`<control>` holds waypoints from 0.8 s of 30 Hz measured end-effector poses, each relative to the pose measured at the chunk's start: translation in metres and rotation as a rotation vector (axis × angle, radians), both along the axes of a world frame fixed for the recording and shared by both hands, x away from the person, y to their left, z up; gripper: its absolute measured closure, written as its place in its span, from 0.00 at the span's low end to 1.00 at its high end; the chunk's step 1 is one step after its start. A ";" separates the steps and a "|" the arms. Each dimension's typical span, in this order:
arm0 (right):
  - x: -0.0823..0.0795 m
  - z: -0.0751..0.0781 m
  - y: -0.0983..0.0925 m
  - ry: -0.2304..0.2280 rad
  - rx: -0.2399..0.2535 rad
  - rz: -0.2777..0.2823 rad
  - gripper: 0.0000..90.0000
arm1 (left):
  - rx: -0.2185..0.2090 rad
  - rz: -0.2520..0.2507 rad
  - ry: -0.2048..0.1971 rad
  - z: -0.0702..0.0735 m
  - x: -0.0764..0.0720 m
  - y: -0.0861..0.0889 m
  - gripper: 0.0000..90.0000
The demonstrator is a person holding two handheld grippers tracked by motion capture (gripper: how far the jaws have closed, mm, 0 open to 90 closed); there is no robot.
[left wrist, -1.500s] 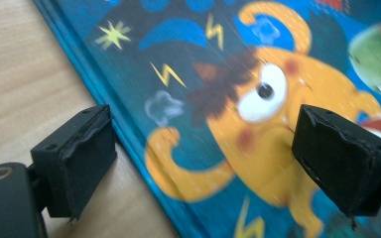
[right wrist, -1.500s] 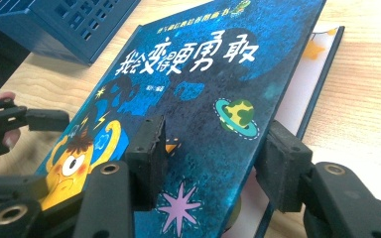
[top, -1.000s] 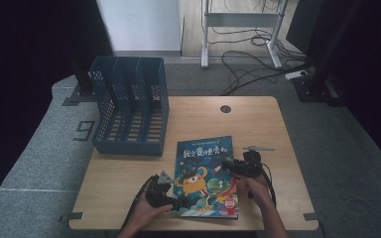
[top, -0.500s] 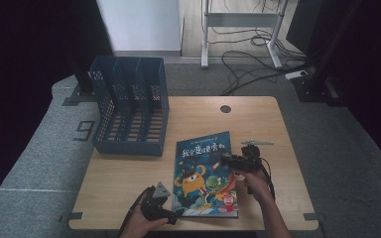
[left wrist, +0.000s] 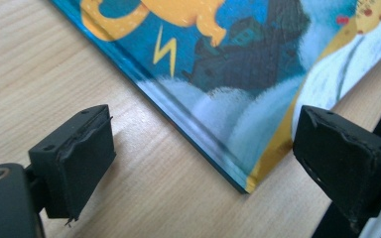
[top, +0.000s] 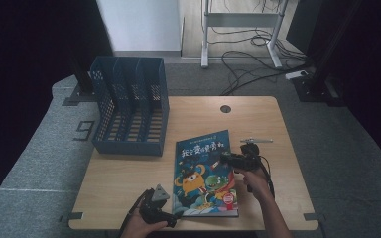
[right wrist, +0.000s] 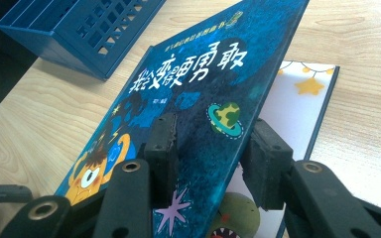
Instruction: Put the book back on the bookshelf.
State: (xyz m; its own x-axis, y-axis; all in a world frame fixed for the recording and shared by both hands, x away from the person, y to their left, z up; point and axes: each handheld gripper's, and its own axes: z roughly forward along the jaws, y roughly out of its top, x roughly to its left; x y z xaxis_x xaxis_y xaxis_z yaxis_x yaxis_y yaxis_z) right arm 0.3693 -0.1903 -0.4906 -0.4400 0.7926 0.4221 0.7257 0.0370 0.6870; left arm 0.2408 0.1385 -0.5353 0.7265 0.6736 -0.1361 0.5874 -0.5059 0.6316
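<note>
One picture book (top: 206,173) lies on the wooden surface (top: 258,119), toward the near edge, its cover mostly dark blue with an orange cartoon creature. There are two tongs. The right tongs (top: 226,157) sit at the book's right edge with the front cover (right wrist: 198,94) lifted and tilted up between the jaws, one jaw above it and one beneath; the jaws have just been closing, though whether the pads actually press the cover is hard to make out. The inside page (right wrist: 297,104), pale with yellow stars, shows under the raised cover. The left tongs (left wrist: 203,163) hold wide apart around the book's near left corner, gripping nothing. One blue file rack (top: 129,111) with three slots lies on the surface just beyond the book's far left corner. One slim pen-like object (top: 256,141) rests beside the right tongs, too small to identify. Both forearms are cut off at the bottom of the high view.
</note>
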 end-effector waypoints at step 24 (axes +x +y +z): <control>0.003 0.010 -0.005 -0.009 0.056 0.013 0.74 | -0.008 -0.015 0.024 0.001 0.004 -0.012 0.04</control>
State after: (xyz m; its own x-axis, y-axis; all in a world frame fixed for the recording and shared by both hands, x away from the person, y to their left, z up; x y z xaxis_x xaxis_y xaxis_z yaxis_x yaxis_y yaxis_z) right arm 0.3724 -0.1949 -0.4810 -0.4536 0.7623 0.4617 0.7195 0.0075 0.6944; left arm 0.2446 0.1263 -0.5346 0.7329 0.6616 -0.1587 0.5950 -0.5100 0.6212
